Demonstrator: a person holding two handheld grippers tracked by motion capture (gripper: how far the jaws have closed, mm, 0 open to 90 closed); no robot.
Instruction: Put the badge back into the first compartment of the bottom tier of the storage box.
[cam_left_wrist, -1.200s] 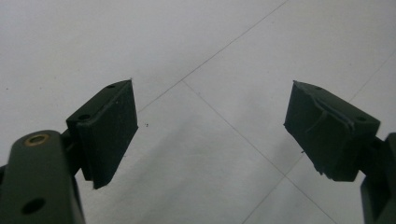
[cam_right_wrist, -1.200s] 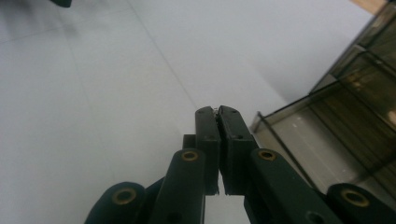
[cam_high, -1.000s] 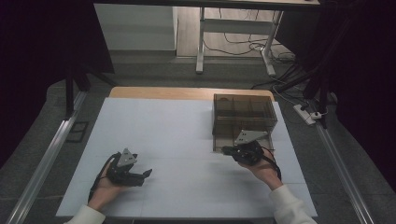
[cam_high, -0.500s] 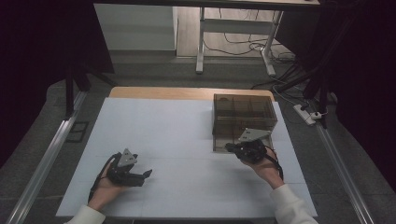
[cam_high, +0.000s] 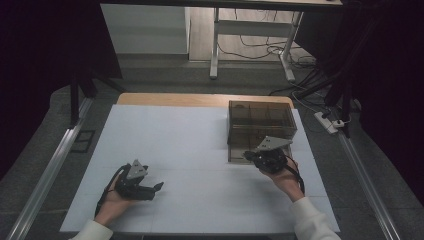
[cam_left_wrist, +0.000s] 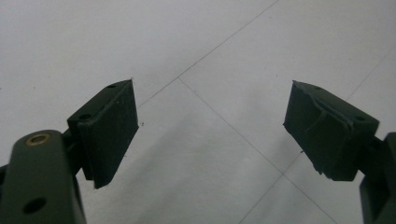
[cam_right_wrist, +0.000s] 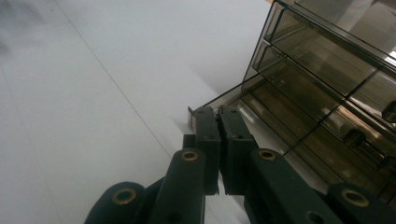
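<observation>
I see a white tabletop (cam_high: 200, 150) from above, with my two hands coming in from its near edge. A smoky, see-through drawer box (cam_high: 261, 131) stands toward the far right corner, close to the right edge.

My right tool (cam_high: 248, 155) sits at the box's near face, low down at its left end. In the right gripper view its two black jaws are pressed nearly together, side by side, with their tips at the front lip of the bottom drawer (cam_right_wrist: 261, 122) — that drawer stands a little way out from the box. I cannot tell whether the tips pinch the lip or only touch it. Above it, the stacked drawers show as dark tinted fronts, and small dark things lie inside the ones at the right.

My left tool (cam_high: 157, 187) rests low over the near left part of the tabletop, well apart from the box, pointing toward the right edge. In the left gripper view its jaws stand wide, with bare white surface and thin seam lines between them — nothing is held.
</observation>
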